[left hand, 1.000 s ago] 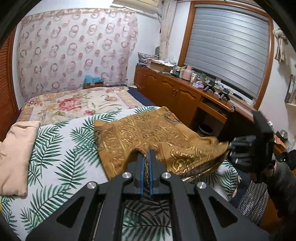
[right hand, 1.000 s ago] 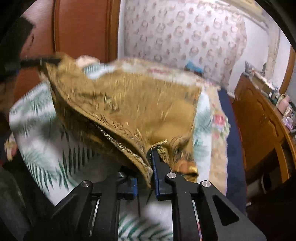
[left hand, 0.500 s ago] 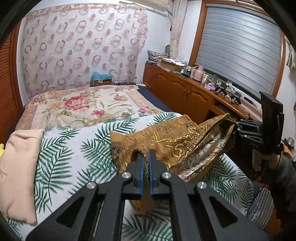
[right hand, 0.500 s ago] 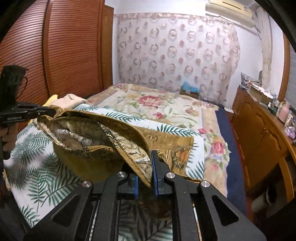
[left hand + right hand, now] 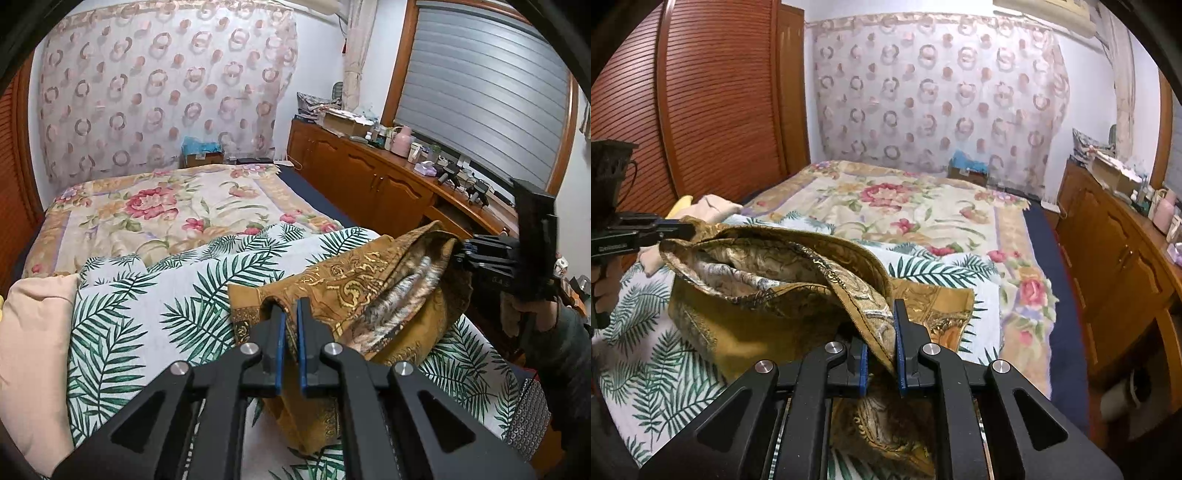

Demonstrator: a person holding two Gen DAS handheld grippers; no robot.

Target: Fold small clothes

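Fabric fills both claws: the left gripper (image 5: 290, 314) pinches one edge of a mustard-gold patterned garment (image 5: 354, 291), its blue pads (image 5: 280, 343) nearly together and just beginning to ease apart with cloth between them, while the right gripper (image 5: 882, 332) stays clamped narrow on the opposite hem. A second earlier the garment lay spread wide over the palm-leaf sheet (image 5: 147, 295); now its gripped edge is lifted and drawn toward the person, and the cloth sags between the two grippers as an open pouch, pale lining (image 5: 738, 273) showing, with only its far flap flat on the sheet. That suggests a fold in progress, the raised edge yet to be laid down and squared.

Beyond the garment, the palm-leaf sheet offers bare room to the left and ahead. A beige cushion (image 5: 33, 354) sits at the sheet's left edge, near but clear of the cloth. Farther on, a floral bedspread (image 5: 159, 210) runs to the curtained wall (image 5: 166, 85). On the right the bed's edge falls away to a dark strip of floor beside a wooden cabinet (image 5: 369, 177), so the garment's right side hangs close to that drop, and a slipped grip there could send it off the bed.
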